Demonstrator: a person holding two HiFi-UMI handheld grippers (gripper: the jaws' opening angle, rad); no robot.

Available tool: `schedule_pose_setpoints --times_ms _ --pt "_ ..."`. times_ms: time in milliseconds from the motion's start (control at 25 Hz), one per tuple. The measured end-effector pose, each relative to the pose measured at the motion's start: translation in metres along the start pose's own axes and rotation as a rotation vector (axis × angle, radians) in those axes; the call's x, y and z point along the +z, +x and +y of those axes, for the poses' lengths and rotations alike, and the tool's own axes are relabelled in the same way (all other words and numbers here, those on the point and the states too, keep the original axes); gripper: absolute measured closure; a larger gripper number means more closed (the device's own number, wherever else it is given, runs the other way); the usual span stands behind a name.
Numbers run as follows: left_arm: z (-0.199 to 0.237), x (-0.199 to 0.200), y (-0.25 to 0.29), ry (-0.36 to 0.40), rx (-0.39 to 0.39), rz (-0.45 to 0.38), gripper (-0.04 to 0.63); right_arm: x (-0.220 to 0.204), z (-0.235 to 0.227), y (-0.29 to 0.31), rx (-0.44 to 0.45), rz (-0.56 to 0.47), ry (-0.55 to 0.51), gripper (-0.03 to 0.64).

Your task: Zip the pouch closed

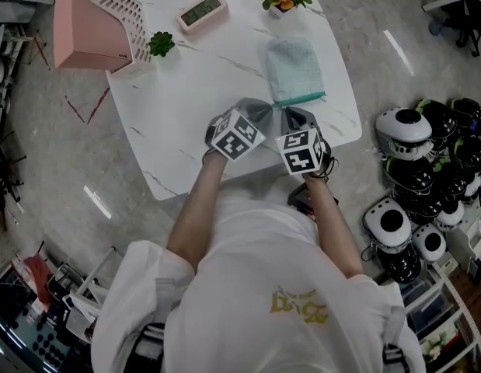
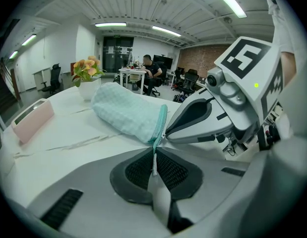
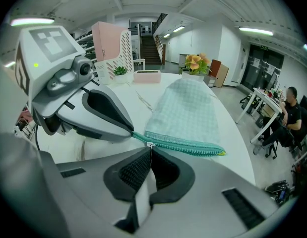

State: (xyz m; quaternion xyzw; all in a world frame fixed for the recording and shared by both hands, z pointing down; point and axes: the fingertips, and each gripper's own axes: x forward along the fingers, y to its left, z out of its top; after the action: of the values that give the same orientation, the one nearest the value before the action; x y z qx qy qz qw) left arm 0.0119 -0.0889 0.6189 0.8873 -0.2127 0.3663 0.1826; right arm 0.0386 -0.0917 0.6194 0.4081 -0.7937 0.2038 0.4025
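Bulging mint checked pouch [image 1: 294, 68]; left gripper [image 2: 154, 151] clenched on zipper tail [image 2: 153, 163], right gripper [image 3: 151, 151] on slider [image 3: 151, 145]

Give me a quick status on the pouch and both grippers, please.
Left gripper shut on zipper tail. Right gripper shut on zipper pull. Pouch flat on table, both grippers at its near left corner. Nothing in the way.
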Motion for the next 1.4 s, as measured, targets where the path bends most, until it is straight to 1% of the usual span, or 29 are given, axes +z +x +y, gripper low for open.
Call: schedule_pose_setpoints --times_ms 360,640,920,1400 --pt "0.003 -0.002 -0.003 -0.013 0.017 0.004 0.558 0.0 -0.002 -0.001 -0.006 -0.001 -0.003 0.6" --pt "0.005 -0.006 -0.007 -0.024 0.028 0.007 0.558 -0.004 -0.011 -0.003 -0.023 0.005 0.007 0.6" --pt "0.012 -0.01 -0.011 -0.053 0.05 0.009 0.558 -0.006 -0.02 -0.004 -0.034 0.005 0.018 0.6" --pt "0.018 -0.012 -0.015 -0.067 0.071 0.006 0.558 -0.01 -0.033 -0.007 -0.052 0.011 0.038 0.6"
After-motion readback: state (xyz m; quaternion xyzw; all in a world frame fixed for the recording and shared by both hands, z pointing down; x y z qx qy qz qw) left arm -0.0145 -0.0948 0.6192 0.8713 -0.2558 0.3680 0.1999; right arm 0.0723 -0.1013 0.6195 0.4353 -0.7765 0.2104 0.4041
